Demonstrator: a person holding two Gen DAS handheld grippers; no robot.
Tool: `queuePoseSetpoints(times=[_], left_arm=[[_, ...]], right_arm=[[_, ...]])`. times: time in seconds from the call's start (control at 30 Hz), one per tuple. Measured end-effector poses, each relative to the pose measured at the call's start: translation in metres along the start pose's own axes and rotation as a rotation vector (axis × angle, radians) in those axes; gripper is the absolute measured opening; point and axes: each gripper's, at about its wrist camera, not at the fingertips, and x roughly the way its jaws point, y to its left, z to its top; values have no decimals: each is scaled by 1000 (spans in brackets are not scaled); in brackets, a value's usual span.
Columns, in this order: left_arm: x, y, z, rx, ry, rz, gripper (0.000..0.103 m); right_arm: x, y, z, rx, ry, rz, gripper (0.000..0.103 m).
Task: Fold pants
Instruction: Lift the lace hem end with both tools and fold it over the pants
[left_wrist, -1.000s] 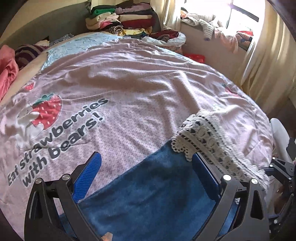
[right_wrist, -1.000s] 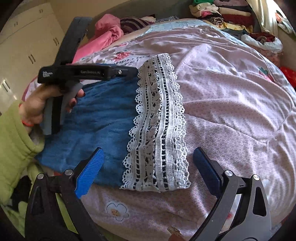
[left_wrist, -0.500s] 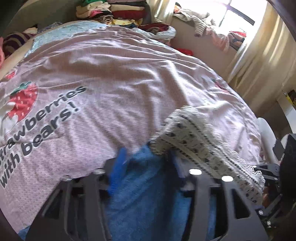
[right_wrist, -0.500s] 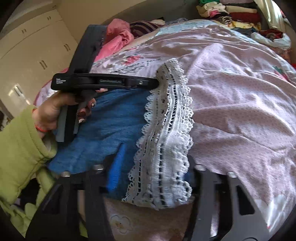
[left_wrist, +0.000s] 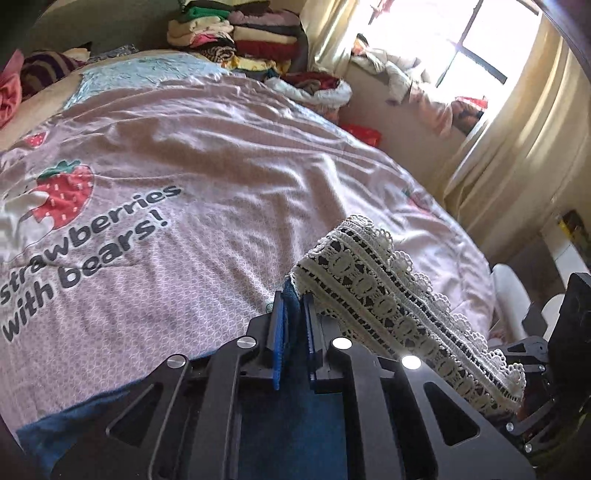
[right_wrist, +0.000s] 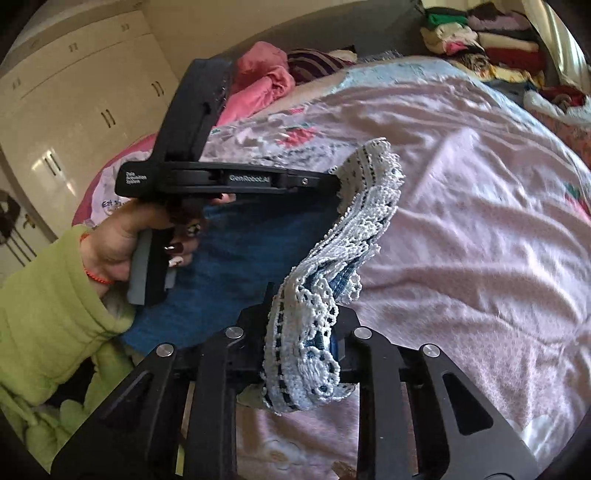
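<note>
Pants (right_wrist: 255, 236): blue, with a white lace hem (left_wrist: 388, 295), lying at the near edge of the bed (left_wrist: 221, 184), hem end raised off the pink strawberry-print cover. Left gripper (left_wrist: 293, 321): jaws clenched on the blue cloth just beside the lace corner; right gripper (right_wrist: 306, 332): jaws closing on the bunched lace at the other corner, cloth between them. Handling note, as a judgement: carry both corners up level and together, hem taut between them, and lay it squarely over the waist end so the fold sits even.
</note>
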Motion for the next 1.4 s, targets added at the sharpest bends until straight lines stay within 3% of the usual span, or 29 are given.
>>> queuePoseSetpoints(times=[0.23, 0.4, 0.47, 0.57, 0.67, 0.7, 0.77, 0.87, 0.93, 1.07, 1.23, 1.3, 1.37, 1.4], left_arm=[[-45, 21, -10, -85, -99, -39, 5], [-88, 54, -34, -193, -184, -23, 5], [-107, 76, -51, -274, -195, 24, 8], [-140, 103, -85, -365, -217, 141, 22], [-170, 122, -116, -444, -245, 199, 27], [-179, 126, -125, -464, -259, 202, 31], [-195, 129, -141, -486, -287, 204, 39], [-211, 129, -156, -518, -321, 199, 41], [-215, 123, -159, -504, -340, 165, 42], [-207, 88, -150, -375, -309, 67, 53], [-170, 28, -131, -137, -203, 2, 59], [-154, 13, -125, -65, -160, 84, 77], [-140, 5, -121, 6, -129, 184, 82], [-136, 4, -121, 29, -117, 194, 83]], right_arm=[[0, 52, 21, -131, -19, 30, 16], [22, 104, 29, -262, 8, 67, 16], [40, 129, 24, -333, 37, 68, 16], [72, 169, 11, -466, 95, 36, 17], [98, 199, -10, -589, 163, 6, 24], [106, 209, -19, -630, 181, -4, 33], [107, 224, -32, -685, 194, 24, 45], [95, 234, -35, -695, 174, 83, 56], [78, 233, -32, -678, 148, 107, 62], [44, 207, -29, -577, 113, 145, 69], [12, 148, -21, -408, 74, 60, 70], [5, 125, -19, -352, 58, 16, 72], [3, 110, -19, -303, 47, -1, 72], [2, 104, -20, -281, 43, -3, 73]])
